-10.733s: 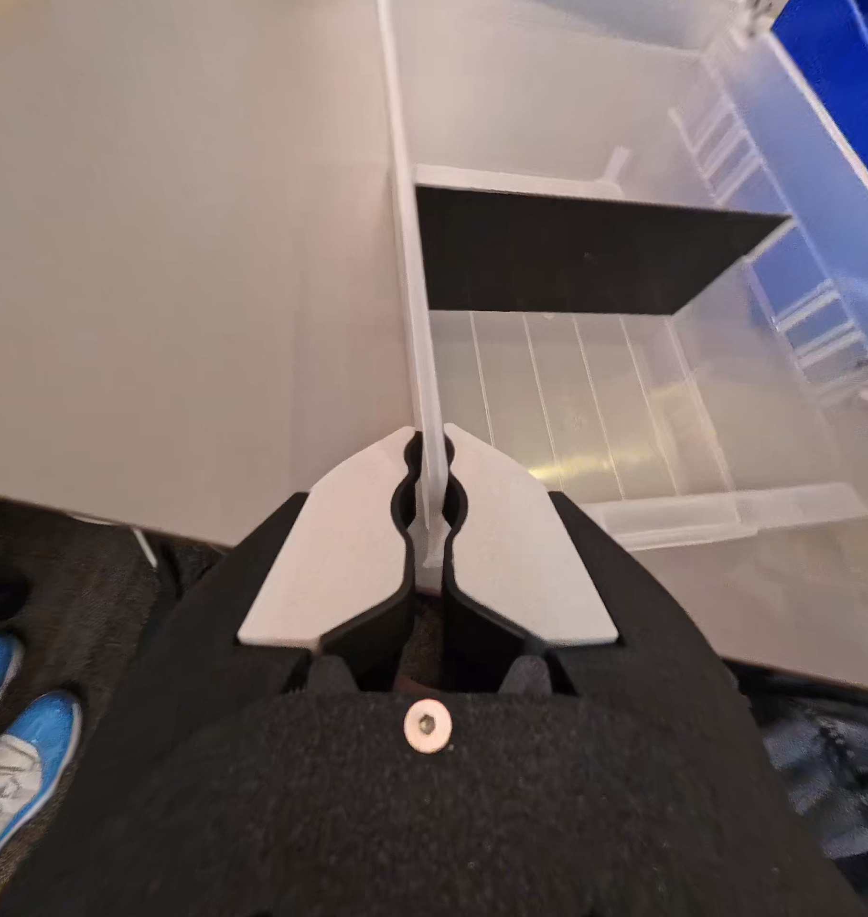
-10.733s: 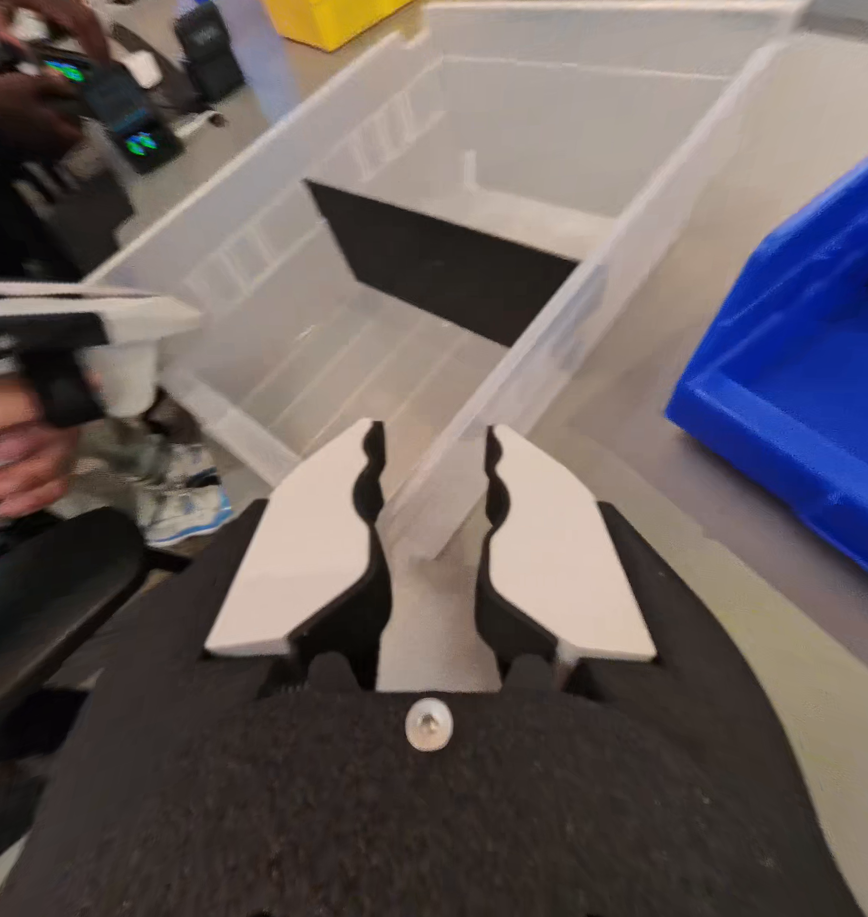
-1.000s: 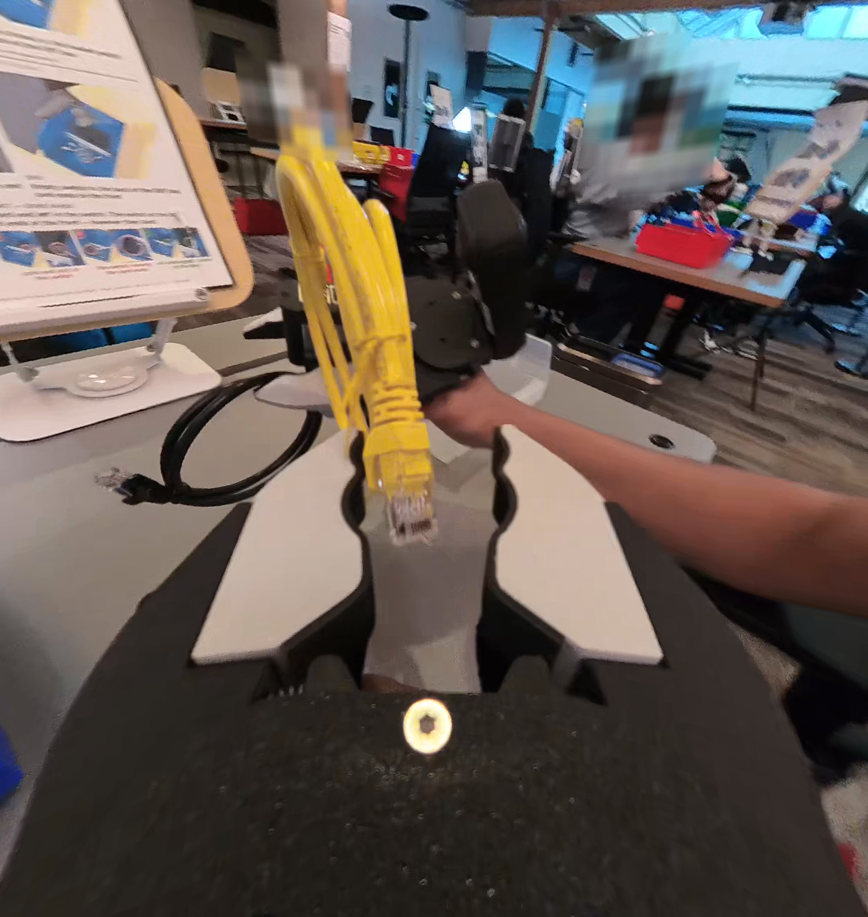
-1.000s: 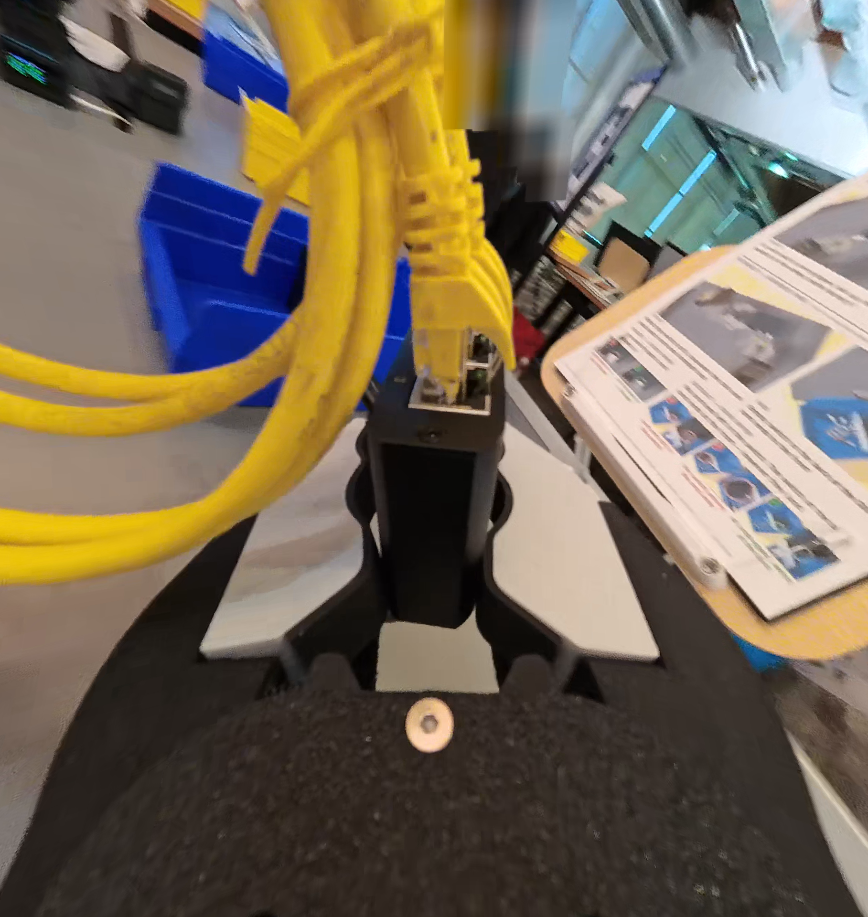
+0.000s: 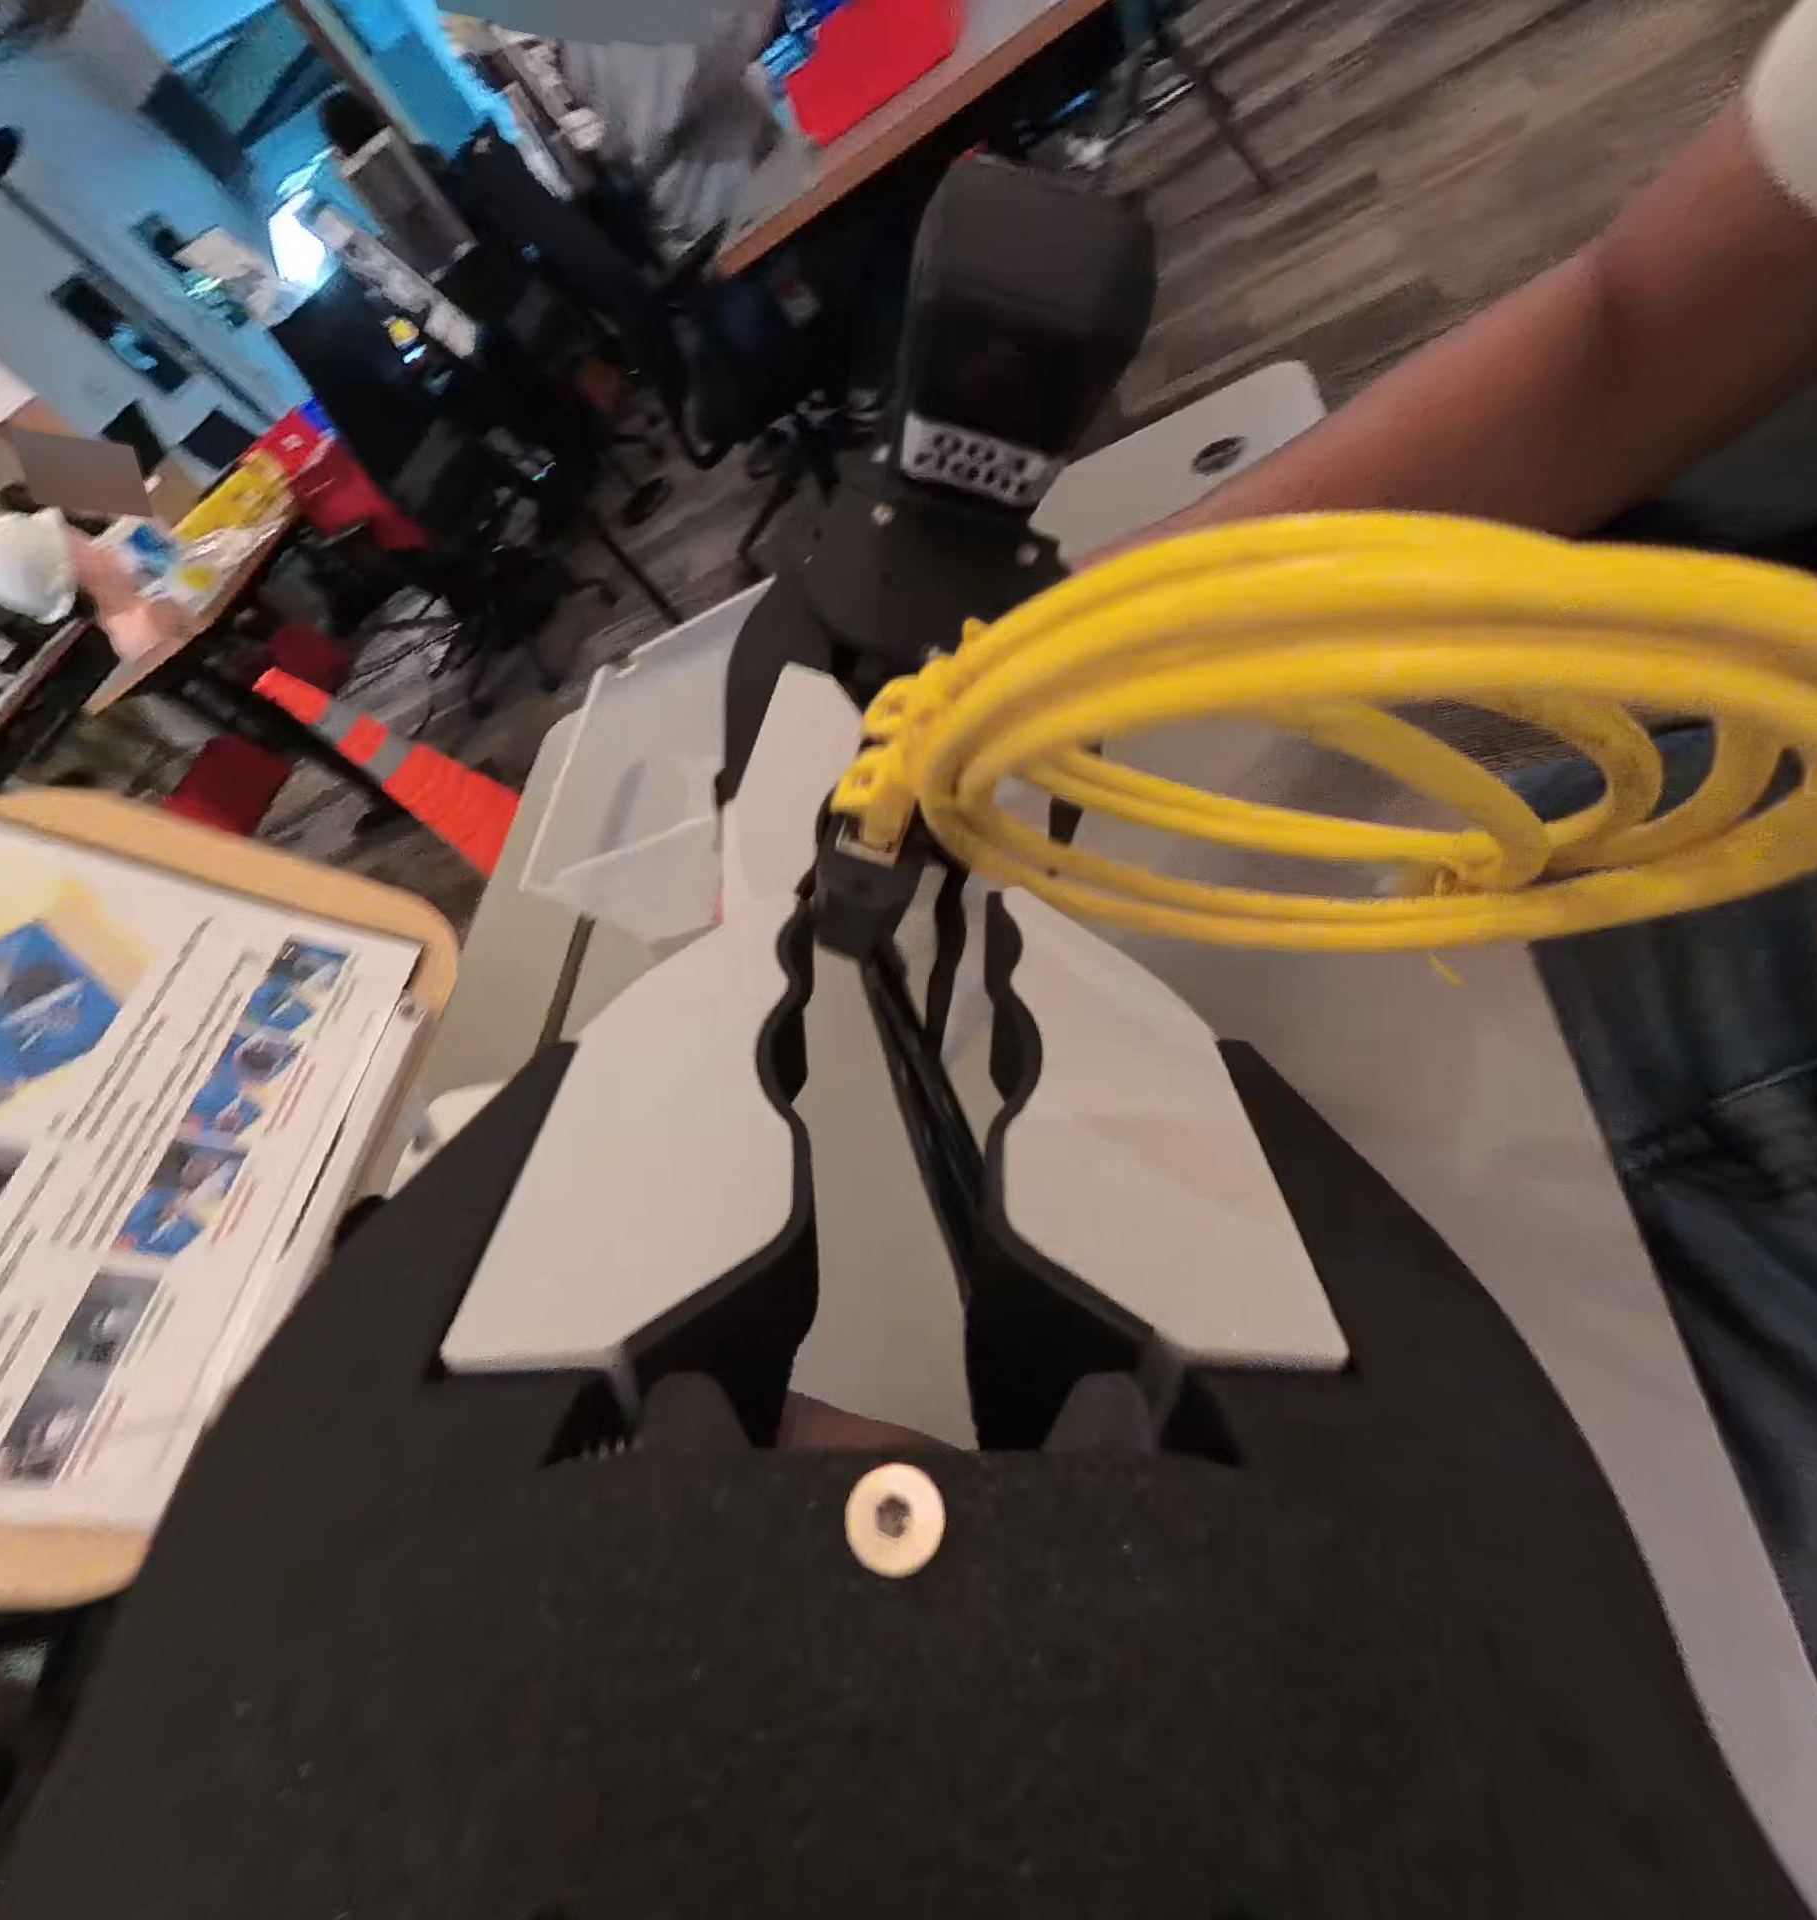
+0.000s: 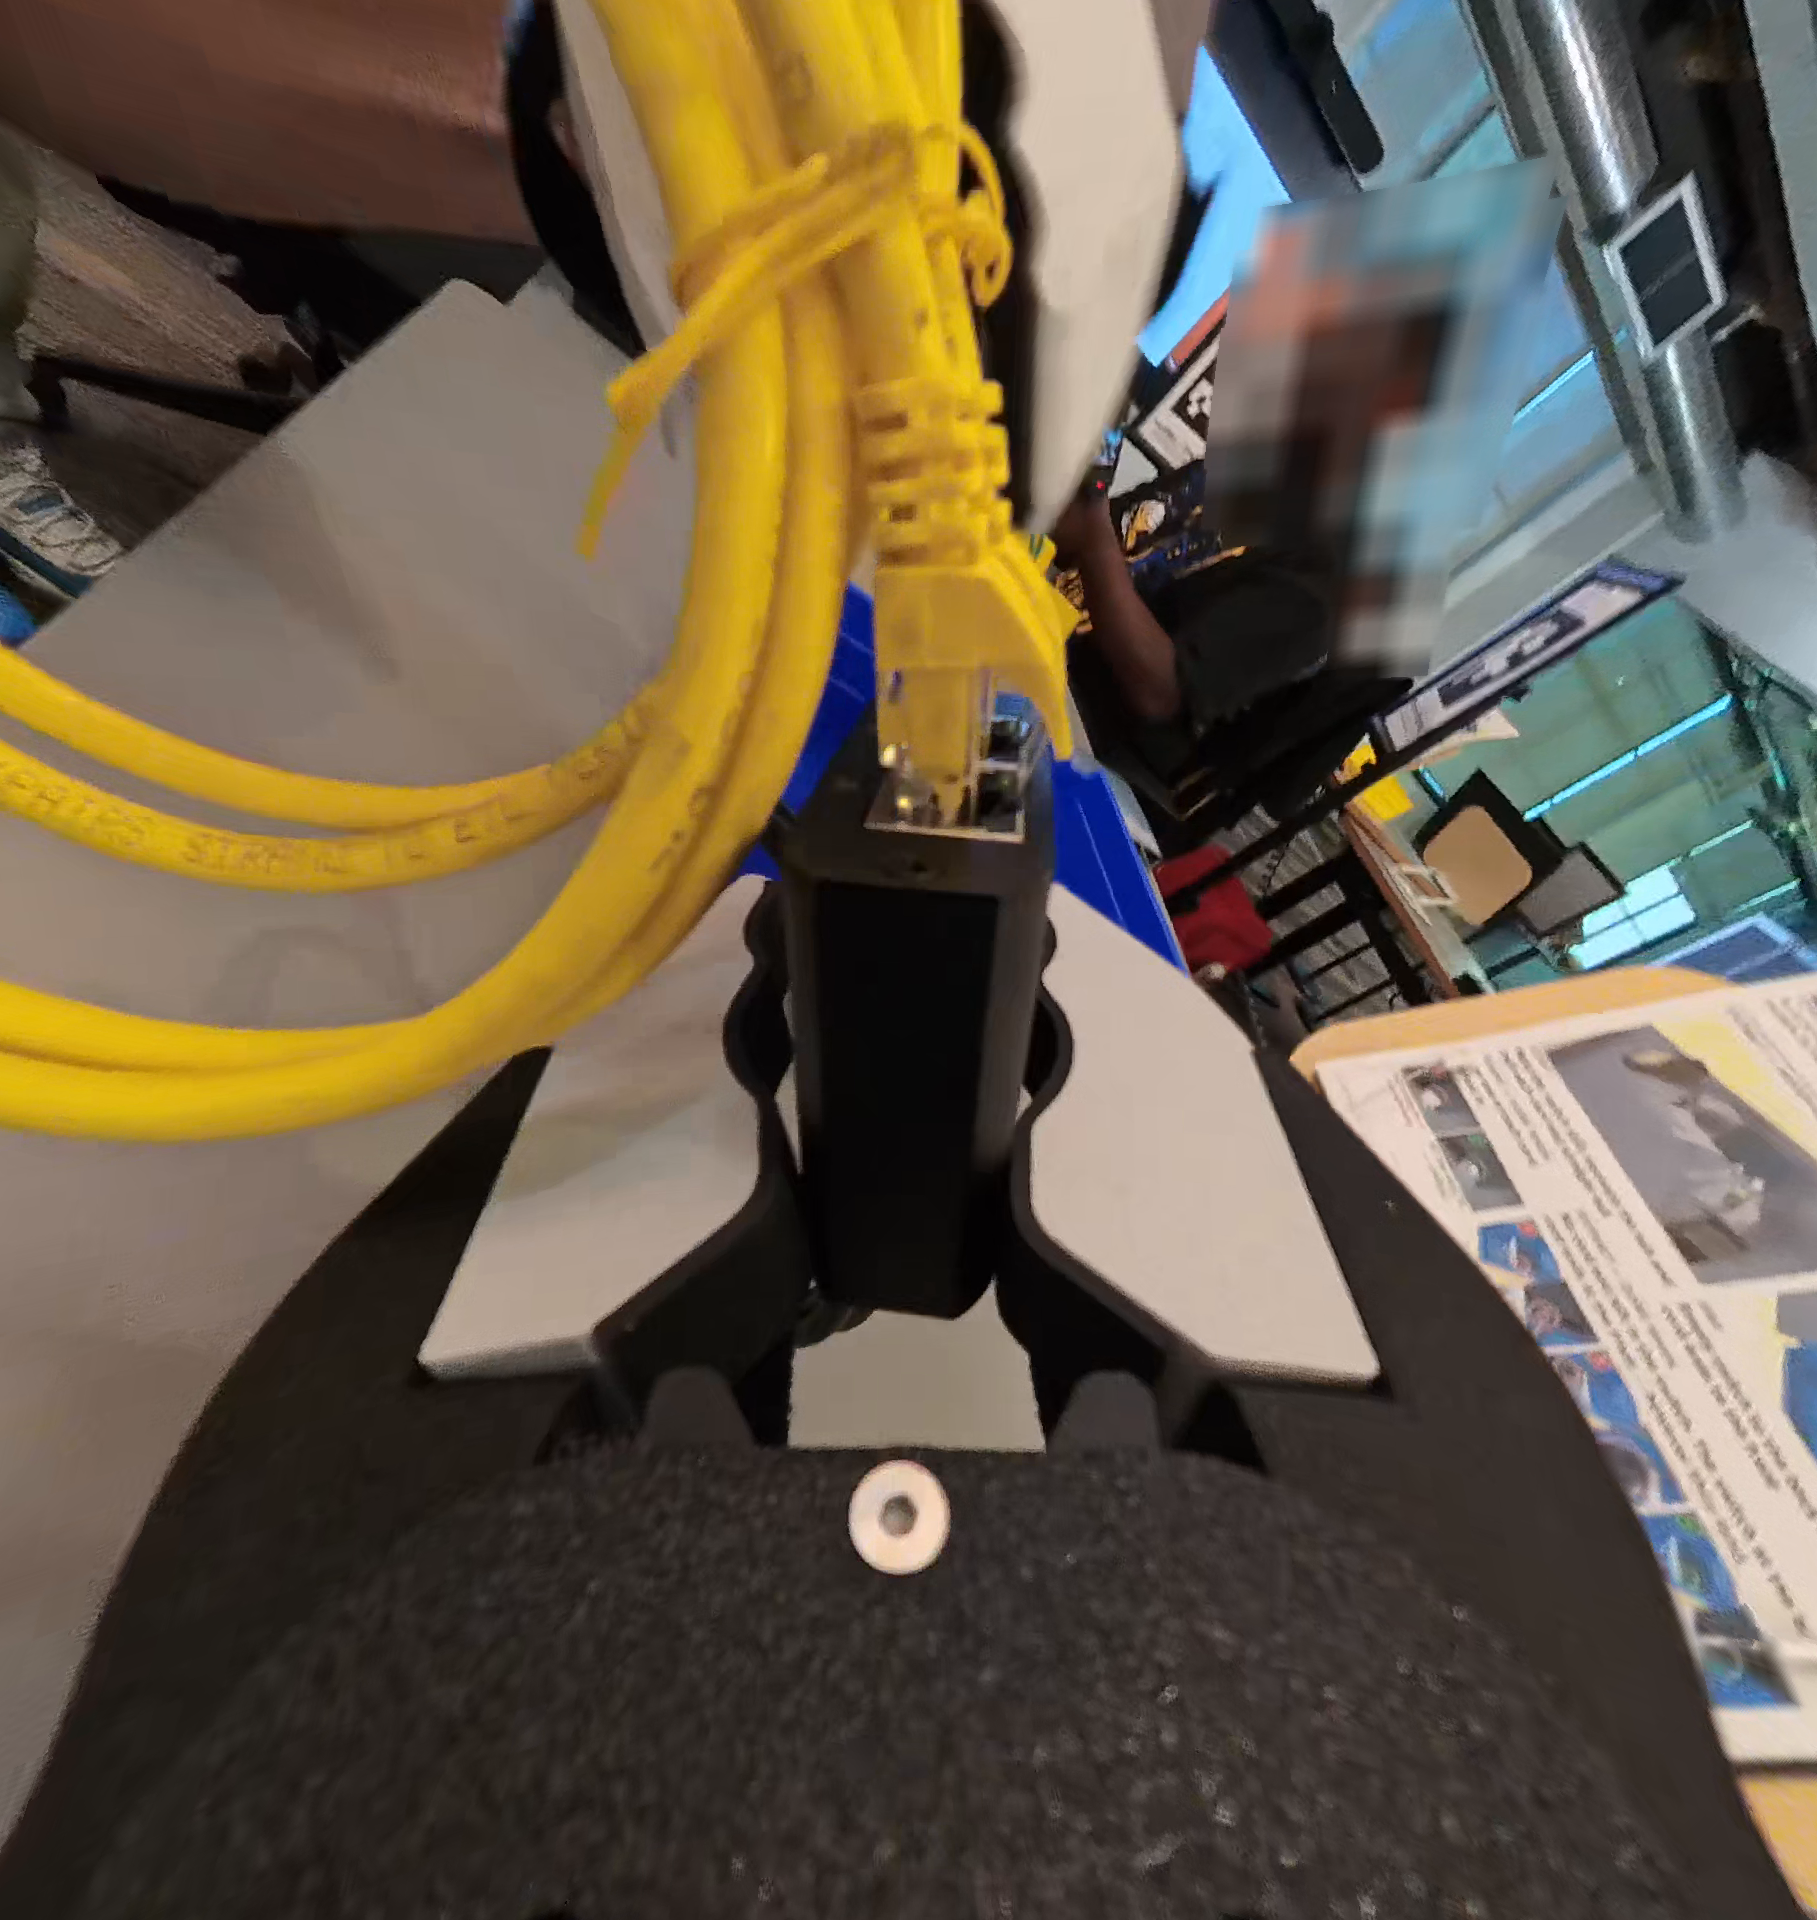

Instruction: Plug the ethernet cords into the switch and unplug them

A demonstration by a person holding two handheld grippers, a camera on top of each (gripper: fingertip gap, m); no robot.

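The right gripper (image 6: 909, 997) holds the black ethernet switch (image 6: 909, 1081) upright, and both of its pads press on the narrow sides of the box. The metal ports face away from the gripper, and the yellow plug (image 6: 935, 665) of one ethernet cord sits at the nearest port; I cannot tell if it is fully inside. The rest of the yellow ethernet cord (image 6: 384, 935) is a tied coil that hangs to the left of the switch.

The left gripper (image 5: 899, 935) points toward the right one from the other side. Its jaws stand at a narrow opening with nothing between the pads; the switch (image 5: 862, 883) and the yellow plug (image 5: 876, 800) are just beyond the fingertips, not touching them. The yellow coil (image 5: 1403, 748) spreads to the right in this view, in front of the person's forearm (image 5: 1506, 395).

Under everything is the grey table (image 5: 1403, 1091). An instruction sheet on a wooden board (image 6: 1631, 1299) stands at the right of the right gripper, and a blue bin (image 6: 1101, 831) is far behind the switch.
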